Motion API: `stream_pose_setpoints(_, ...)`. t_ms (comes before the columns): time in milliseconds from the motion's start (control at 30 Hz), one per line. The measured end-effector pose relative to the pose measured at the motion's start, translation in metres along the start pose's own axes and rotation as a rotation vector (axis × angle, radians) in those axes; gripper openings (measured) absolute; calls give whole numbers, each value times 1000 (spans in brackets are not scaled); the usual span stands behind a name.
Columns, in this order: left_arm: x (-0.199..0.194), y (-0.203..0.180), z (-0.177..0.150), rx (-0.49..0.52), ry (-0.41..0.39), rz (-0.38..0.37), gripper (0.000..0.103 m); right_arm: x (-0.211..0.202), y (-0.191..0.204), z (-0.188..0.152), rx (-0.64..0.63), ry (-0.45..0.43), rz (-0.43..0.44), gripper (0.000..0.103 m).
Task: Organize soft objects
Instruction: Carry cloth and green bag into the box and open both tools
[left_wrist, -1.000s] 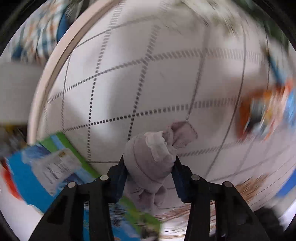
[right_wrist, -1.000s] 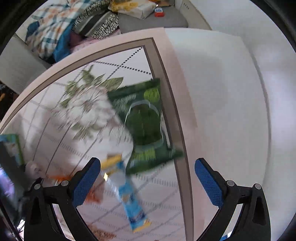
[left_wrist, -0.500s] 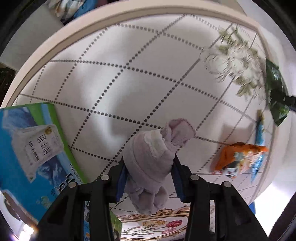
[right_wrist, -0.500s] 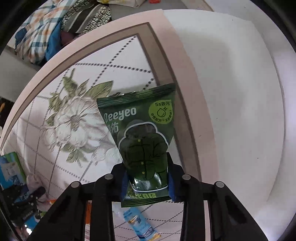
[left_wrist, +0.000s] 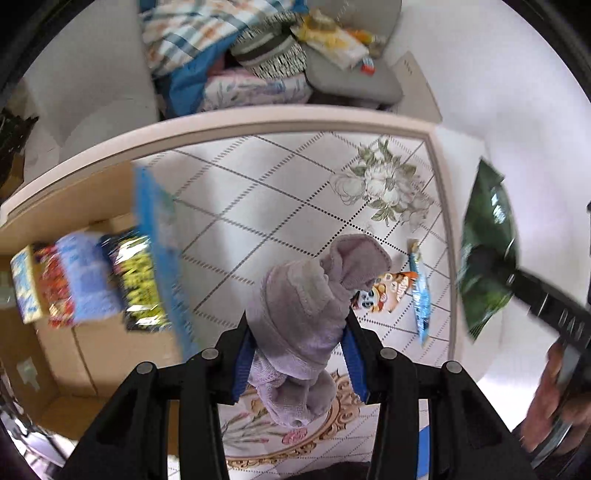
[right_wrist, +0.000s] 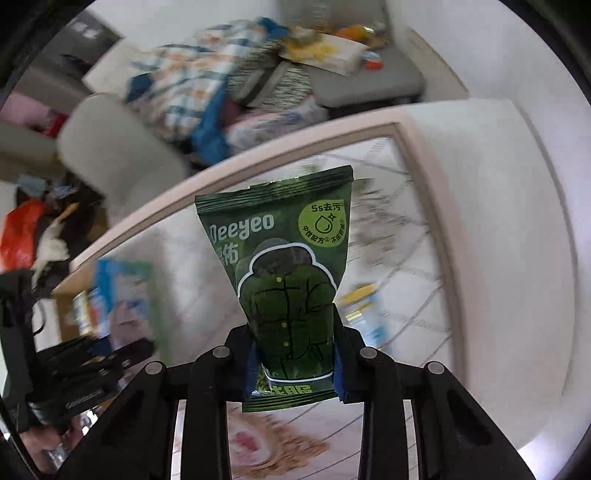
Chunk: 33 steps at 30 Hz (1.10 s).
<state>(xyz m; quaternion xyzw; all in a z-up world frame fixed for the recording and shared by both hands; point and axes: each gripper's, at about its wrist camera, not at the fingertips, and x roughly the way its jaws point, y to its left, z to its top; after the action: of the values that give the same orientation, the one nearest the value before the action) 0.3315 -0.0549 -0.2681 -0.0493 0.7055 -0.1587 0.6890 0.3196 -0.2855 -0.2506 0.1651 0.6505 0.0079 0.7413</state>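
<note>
- Left wrist view: the left tongs (left_wrist: 297, 354) are clenched on a lilac rolled cloth (left_wrist: 308, 306), blue pads pressing it from both sides; the roll stands up between the fingers and its loose end hangs below them.
- The cloth is held above a patterned table (left_wrist: 266, 206), white with a dotted diamond grid, a printed flower (left_wrist: 386, 186) near the far right corner and a gilt oval ornament (left_wrist: 332, 424) at the near edge.
- Lying on the table just right of the cloth are an orange snack packet (left_wrist: 388, 291) and a slim blue sachet (left_wrist: 419, 299), close together.
- To the left sits an open cardboard box (left_wrist: 74, 350) holding a row of blurred colourful packets (left_wrist: 92, 280); a blue flat box (left_wrist: 159, 254) stands on edge at its right side.
- At the right edge the right tongs (left_wrist: 484, 258) appear, gripping a dark green pouch (left_wrist: 487, 236) clear of the table.
- Beyond the table, a sofa (left_wrist: 351, 74) carries piled fabrics.
- Right wrist view: the right tongs (right_wrist: 295, 365) are clamped on the green pouch (right_wrist: 284, 266) near its lower end, which stands upright, print facing the camera, held above the table (right_wrist: 417, 236).
- The background is motion-blurred; the left tongs (right_wrist: 110, 354) show dimly at lower left beside the blue flat box (right_wrist: 122, 291).
</note>
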Motion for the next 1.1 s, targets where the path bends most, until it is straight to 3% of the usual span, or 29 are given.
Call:
stream_pose_setpoints(267,-74,94,-53,-129,-106,21,40,-20,136,-86,-129,-12,109,33)
stream_pose_setpoints(567,-89,212,-98,-264,-100,109,40,39,259,-146,-170,82,162,33)
stream_pose_setpoints(667,-82,244,-103,-302,-82,122,40,60,279,-155,-170,97,147,33)
stream_pose_setpoints(833,-60,271,-104,-359,-23,71,40,100,301,-162,-159,132,106,33)
stream_pose_setpoints(1100,-13,263,-86,-368,59,-28,40,155,292,-161,-136,167,26,33)
